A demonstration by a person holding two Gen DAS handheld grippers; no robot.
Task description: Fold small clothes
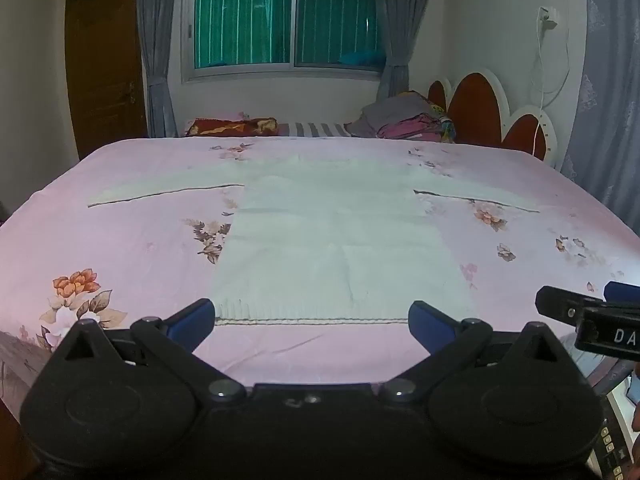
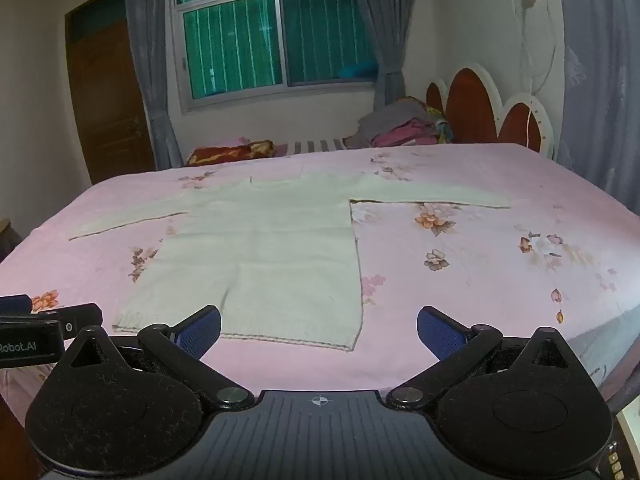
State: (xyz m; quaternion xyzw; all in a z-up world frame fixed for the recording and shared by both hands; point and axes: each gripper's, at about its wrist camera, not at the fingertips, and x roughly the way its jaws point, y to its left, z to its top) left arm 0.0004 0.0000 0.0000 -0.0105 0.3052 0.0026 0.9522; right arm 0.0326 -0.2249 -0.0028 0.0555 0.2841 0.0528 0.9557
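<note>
So there's a pale, cream-white knit sweater (image 1: 336,236) lying flat on the bed (image 1: 120,248), front down or up I honestly can't tell. Both sleeves are stretched straight out to the sides, so it makes a T shape. The hem nearest the cameras has a ribbed band, and the knit looks soft and slightly fuzzy. The bedsheet under it is smooth pink cotton-ish stuff printed with orange and brown flowers.

The left tool (image 1: 312,320) has its blue textured pads spread wide, nothing between them, hovering just short of the hem. Same deal with the right tool (image 2: 319,332): jaws fully apart, empty, near the sweater's right bottom corner.

At the far end there's a scalloped headboard (image 1: 480,108) with dark red panels and white trim, plus a heap of folded fabric (image 1: 404,122) in grey and pink that's too small to sort out. Window (image 1: 284,20) with green behind it, grey curtains, wooden door (image 1: 104,68). Each view catches only a sliver of the other tool at its edge.
</note>
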